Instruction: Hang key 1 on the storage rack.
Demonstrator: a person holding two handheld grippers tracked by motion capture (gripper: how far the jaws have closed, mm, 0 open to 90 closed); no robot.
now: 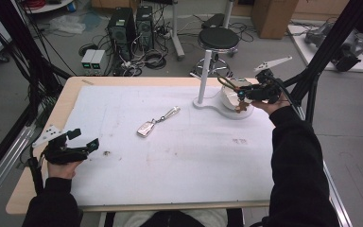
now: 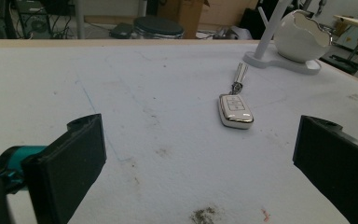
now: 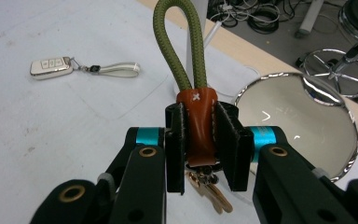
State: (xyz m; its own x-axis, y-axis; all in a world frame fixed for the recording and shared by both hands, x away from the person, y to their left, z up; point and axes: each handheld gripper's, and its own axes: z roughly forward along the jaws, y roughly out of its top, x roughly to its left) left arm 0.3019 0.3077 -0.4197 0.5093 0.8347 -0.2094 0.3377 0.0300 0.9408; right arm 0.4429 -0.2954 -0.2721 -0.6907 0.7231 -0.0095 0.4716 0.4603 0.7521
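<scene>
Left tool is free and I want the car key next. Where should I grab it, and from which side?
Grip the key fob across its narrow width, coming straight down from above. It lies flat, buttons up, alone on the mat, so both long edges are open. The strap looks too thin and floppy to hold it steady.

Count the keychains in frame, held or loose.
2. A car key fob with strap lies loose mid-table. A keychain with a green cord loop is clamped by its leather tab in the right hand-held gripper above the white bowl. The bowl's inside may hide more.
</scene>
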